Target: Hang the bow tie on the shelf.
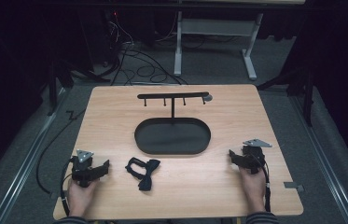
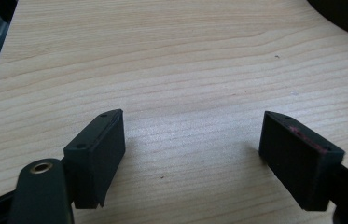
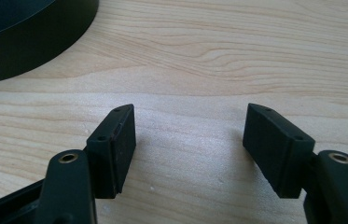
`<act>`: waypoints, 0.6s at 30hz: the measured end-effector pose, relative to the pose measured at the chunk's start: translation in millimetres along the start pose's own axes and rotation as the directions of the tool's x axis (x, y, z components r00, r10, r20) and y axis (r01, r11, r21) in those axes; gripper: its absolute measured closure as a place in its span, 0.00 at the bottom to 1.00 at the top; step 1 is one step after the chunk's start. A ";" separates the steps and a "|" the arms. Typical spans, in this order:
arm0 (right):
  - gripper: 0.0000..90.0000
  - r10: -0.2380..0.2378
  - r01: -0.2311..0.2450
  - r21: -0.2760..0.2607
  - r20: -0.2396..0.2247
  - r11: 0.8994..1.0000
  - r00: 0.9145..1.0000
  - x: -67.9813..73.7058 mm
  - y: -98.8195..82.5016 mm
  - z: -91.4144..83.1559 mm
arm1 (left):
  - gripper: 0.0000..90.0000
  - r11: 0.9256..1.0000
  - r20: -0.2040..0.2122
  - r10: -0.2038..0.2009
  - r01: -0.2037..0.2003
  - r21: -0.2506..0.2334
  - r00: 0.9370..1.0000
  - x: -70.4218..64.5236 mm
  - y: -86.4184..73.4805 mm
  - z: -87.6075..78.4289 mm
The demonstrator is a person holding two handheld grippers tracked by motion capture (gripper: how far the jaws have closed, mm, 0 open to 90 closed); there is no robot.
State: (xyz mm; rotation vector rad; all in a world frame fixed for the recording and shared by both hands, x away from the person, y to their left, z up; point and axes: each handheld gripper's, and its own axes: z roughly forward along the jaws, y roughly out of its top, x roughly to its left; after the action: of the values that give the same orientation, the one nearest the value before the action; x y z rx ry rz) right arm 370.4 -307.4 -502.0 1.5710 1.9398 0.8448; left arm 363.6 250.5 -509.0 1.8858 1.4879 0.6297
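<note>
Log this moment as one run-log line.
left gripper: open, empty, near bow tie | right gripper: open, empty, resting on table | bow tie: flat before tray | hook stand: bare

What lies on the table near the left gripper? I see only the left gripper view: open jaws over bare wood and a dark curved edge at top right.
Observer: A black bow tie lies just to the right of the left gripper, apart from its jaws.
Operator: And that dark edge?
Observer: It belongs to a black oval tray with a T-shaped hook stand rising from it.
Operator: The other hand?
Observer: The right gripper rests right of the tray, jaws open and empty.
</note>
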 end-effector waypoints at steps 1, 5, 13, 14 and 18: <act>0.39 -0.004 0.004 0.003 -0.002 1.000 1.000 0.1 0.1 0.0 | 0.25 1.000 0.001 0.001 -0.001 0.003 1.000 -0.3 0.0 -0.4; 0.39 -0.012 0.012 0.003 -0.001 1.000 1.000 1.2 0.2 0.3 | 0.22 0.999 0.038 0.040 -0.040 0.004 0.998 -2.1 -0.1 0.1; 0.39 -0.003 0.003 0.003 -0.012 1.000 1.000 -0.3 0.4 0.1 | 0.28 0.998 0.066 0.045 -0.048 0.050 0.997 -1.4 6.6 -2.1; 0.39 -0.002 0.002 -0.002 -0.013 1.000 1.000 -0.6 0.4 0.4 | 0.29 0.998 0.066 0.045 -0.048 0.050 0.997 -1.4 6.6 -2.1; 0.40 0.010 -0.010 0.001 -0.017 1.000 1.000 -1.0 0.8 0.5 | 0.33 1.000 0.106 0.013 -0.015 0.017 0.994 -3.2 8.6 -8.8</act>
State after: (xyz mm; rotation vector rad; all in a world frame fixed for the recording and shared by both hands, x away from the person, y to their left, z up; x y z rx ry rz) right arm 371.5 -308.2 -501.7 1.5797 1.9462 0.8640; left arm 362.3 247.9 -496.7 1.9145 1.4178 0.5156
